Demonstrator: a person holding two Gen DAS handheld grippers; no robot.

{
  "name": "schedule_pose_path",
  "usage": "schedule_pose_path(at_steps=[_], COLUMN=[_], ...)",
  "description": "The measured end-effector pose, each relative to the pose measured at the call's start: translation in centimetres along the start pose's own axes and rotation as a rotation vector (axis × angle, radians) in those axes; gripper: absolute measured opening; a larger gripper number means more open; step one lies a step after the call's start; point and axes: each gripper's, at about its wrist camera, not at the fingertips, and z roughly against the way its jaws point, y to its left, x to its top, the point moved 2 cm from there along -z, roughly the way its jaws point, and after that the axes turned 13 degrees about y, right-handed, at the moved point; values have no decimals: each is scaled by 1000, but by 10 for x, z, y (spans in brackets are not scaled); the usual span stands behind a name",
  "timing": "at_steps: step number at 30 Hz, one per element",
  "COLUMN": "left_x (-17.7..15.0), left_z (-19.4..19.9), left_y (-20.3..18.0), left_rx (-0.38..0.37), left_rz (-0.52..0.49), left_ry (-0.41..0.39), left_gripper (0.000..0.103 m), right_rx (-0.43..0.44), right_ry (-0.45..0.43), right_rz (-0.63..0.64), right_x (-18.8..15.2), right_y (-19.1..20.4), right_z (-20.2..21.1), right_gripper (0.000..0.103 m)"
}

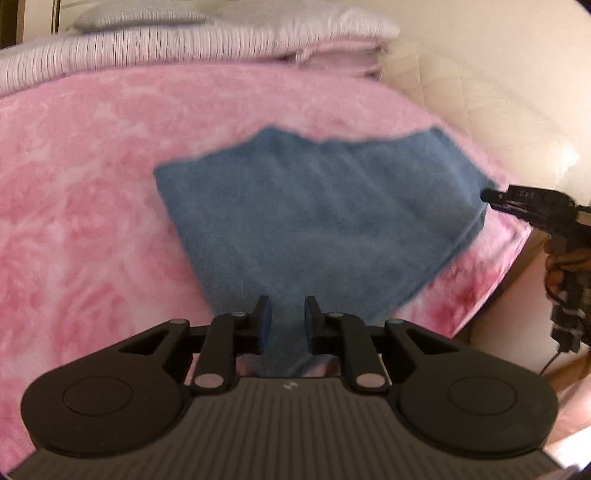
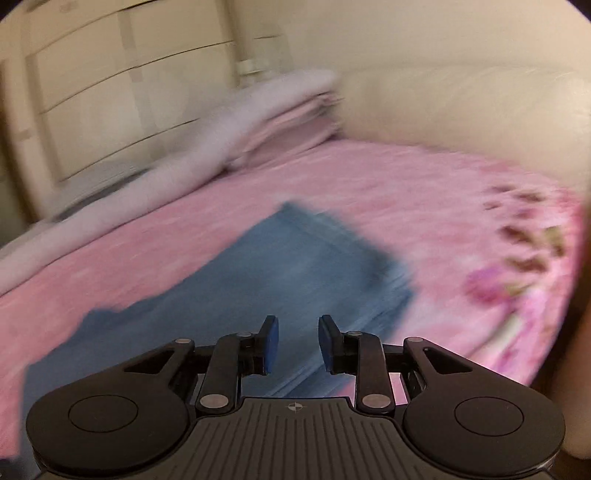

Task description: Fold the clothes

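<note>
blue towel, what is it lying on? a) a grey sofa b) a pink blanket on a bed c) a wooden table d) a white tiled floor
b: the blue towel lies spread on the pink blanket that covers the bed, with folded white bedding stacked along its far edge.

Pink blanket (image 1: 85, 206) lies flat and bare left of and beyond the blue cloth (image 1: 314, 206); open passage there. Far edge blocked by stacked bedding (image 1: 207, 48) and pillow (image 1: 136, 16). Right side walled by cream headboard (image 1: 480, 92). Drawers (image 2: 110, 92) behind the bedding in the right wrist view.
</note>
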Motion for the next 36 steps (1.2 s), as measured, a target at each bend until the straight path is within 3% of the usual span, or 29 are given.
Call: schedule_pose_path(at_steps=[7,10,14,16,20,23,30,34,35,36], left_x=[-11,-27,-53,-62,-72,-71,-63,-61,-58,-54], left_z=[25,32,41,44,48,49,40,34,35,36], left_y=[15,37,59,62,69,74,80,83,83,83], left_rx=[15,-25,-107,-115,-112,-126,-139,-142,-142,-141], left_rz=[94,200,345,360,371,379,380,386,387,388], left_ry=[-22,0,6,12,12,-3,-7,4,-2,-14], left_gripper=[16,16,17,17,17,17,17,17,17,18], right_rx=[113,162,194,167,85,43,-33,-38,-28,-10], right_ry=[-15,-21,-48,-73,-160,-197,-229,-312,-318,-316], right_rz=[221,316,690,868,1101,1192,1348,1377,1369,1360], right_x=[-34,-48,-94,-117,-150,-163,-181,-184,-183,-180], right_y=[55,78,135,160,195,207,228,235,237,238], right_z=[30,43,64,68,70,62,27,13,9,6], right_gripper=[28,29,33,35,49,58,58,58,55,40])
